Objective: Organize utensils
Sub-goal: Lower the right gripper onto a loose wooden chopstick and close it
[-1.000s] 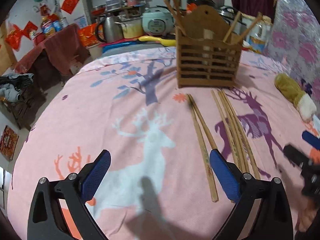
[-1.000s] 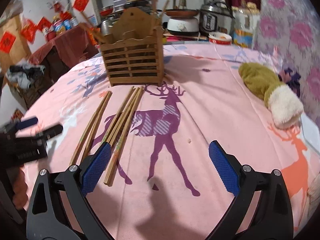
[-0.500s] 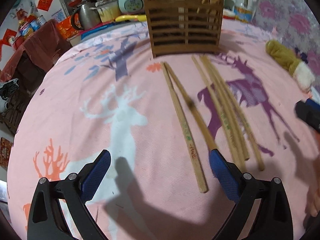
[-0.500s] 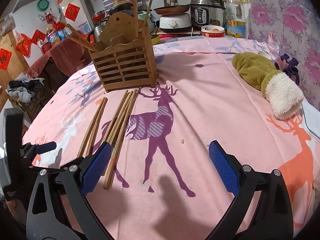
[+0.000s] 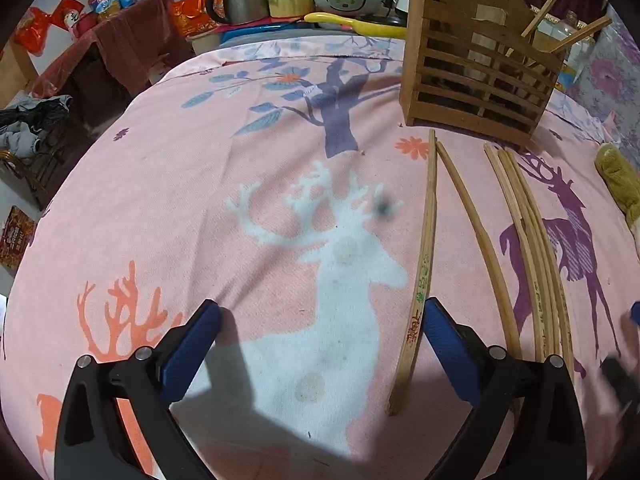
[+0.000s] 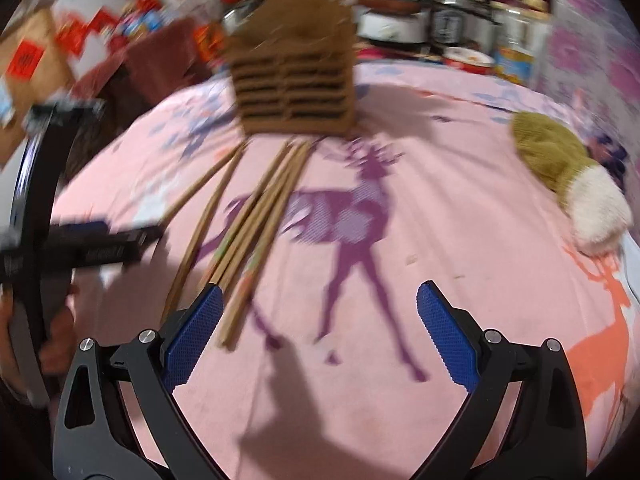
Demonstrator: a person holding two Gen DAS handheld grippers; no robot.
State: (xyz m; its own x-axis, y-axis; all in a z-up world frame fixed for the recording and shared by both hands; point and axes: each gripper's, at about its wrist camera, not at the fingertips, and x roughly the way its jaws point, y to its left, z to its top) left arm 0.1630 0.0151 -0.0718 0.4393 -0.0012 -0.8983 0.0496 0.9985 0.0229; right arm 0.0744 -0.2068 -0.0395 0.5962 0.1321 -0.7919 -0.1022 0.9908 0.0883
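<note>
While both grippers hover over the pink tablecloth (image 5: pixel 200 184), we hold the left gripper (image 5: pixel 320 344) and the right gripper (image 6: pixel 318 332) spread wide, with nothing between the pads. We see loose chopsticks (image 5: pixel 424 264) lying flat in front of the wooden holder (image 5: pixel 476 76), long axes running from the holder toward us. More chopsticks lean inside the holder.

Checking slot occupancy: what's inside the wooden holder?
Two chopsticks stick out of the top right of the wooden holder, leaning right. Through the slats only dark gaps show; the lower ends and anything else inside are hidden. The right wrist view is too blurred.
</note>
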